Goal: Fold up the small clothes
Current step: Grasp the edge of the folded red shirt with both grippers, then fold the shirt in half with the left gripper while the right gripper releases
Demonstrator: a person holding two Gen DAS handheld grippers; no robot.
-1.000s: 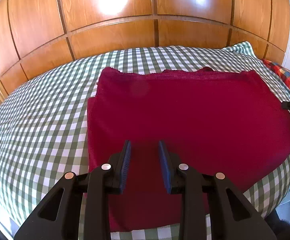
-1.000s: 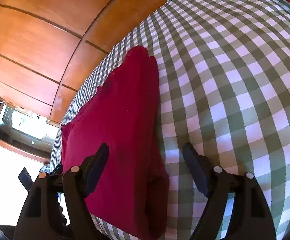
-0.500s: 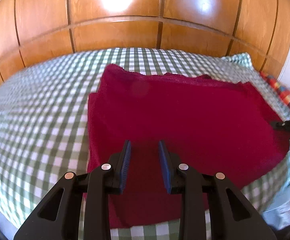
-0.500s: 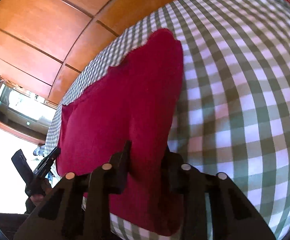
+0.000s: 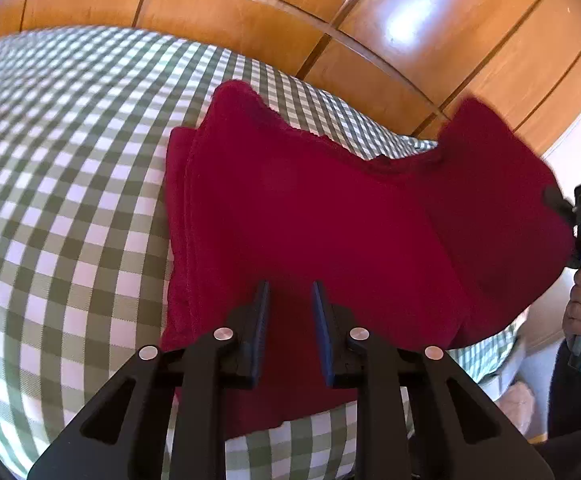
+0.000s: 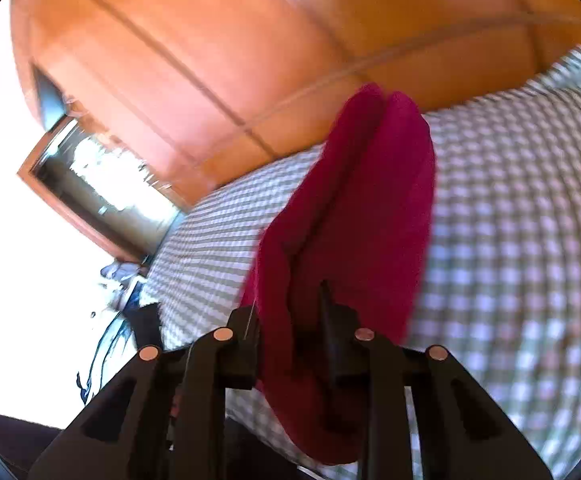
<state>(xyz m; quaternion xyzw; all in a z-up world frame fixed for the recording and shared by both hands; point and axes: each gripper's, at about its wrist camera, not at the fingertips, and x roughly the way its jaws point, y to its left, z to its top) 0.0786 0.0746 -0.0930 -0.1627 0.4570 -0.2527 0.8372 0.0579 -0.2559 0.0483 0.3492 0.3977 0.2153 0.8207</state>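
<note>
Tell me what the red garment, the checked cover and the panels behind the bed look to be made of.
Red garment: soft knit or fleece, matte, fuzzy edges. Checked cover: woven cloth, probably cotton, matte green-and-white gingham. Panels: wood or veneer, glossy varnish, bright glare spots.

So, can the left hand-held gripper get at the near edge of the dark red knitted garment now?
Probably yes. The left hand-held gripper hovers over the dark red knitted garment, jaws slightly apart with nothing between them; no obstacle covers that edge on the green checked bedcover.

Right wrist view motion-blurred; red cloth (image 6: pixel 354 216) hides right fingers' (image 6: pixel 330 320) pads.
</note>
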